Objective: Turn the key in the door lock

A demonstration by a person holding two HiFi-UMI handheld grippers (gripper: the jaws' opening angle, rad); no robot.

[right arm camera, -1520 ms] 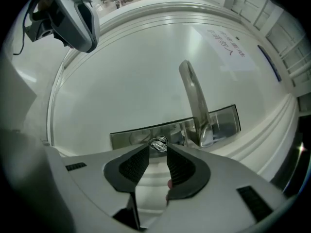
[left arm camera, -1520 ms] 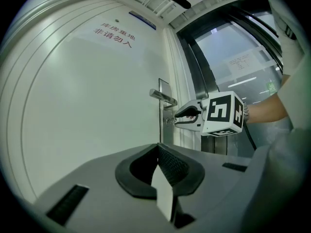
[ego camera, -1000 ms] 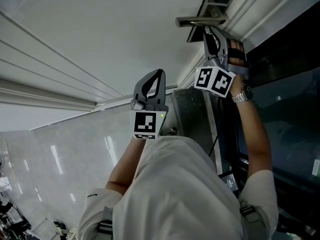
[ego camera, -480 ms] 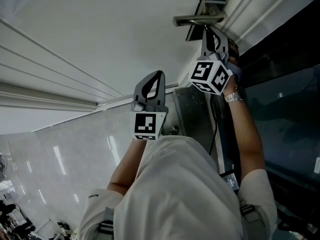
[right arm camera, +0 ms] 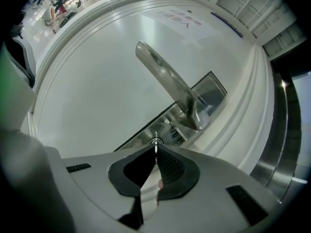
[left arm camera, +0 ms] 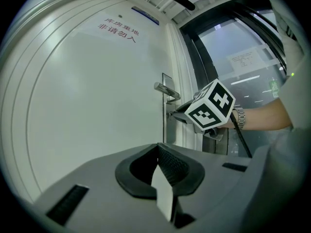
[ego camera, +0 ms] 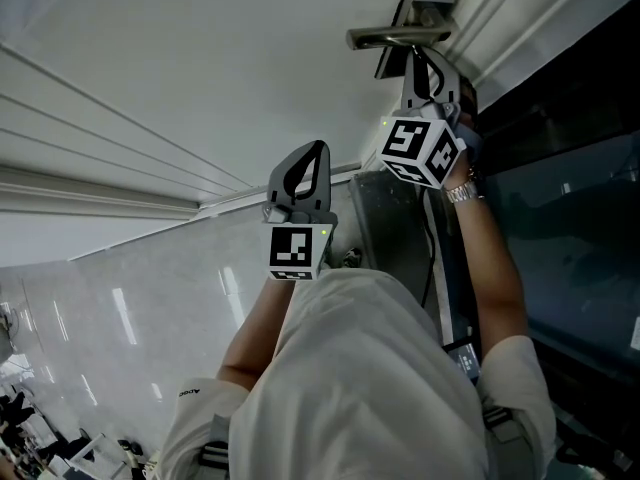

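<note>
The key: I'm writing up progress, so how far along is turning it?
Done: the right gripper is at the lock plate below the door handle. In hand: its fingers have just been closing and now pinch the key. Left: the turn itself; how far the key has rotated cannot be told. The left gripper hangs aside, shut and empty.

The door point(right arm camera: 92, 86) is white, handle point(right arm camera: 167, 84) and key point(right arm camera: 155, 144) silver, marker cube point(ego camera: 420, 150) black-and-white patterned.
</note>
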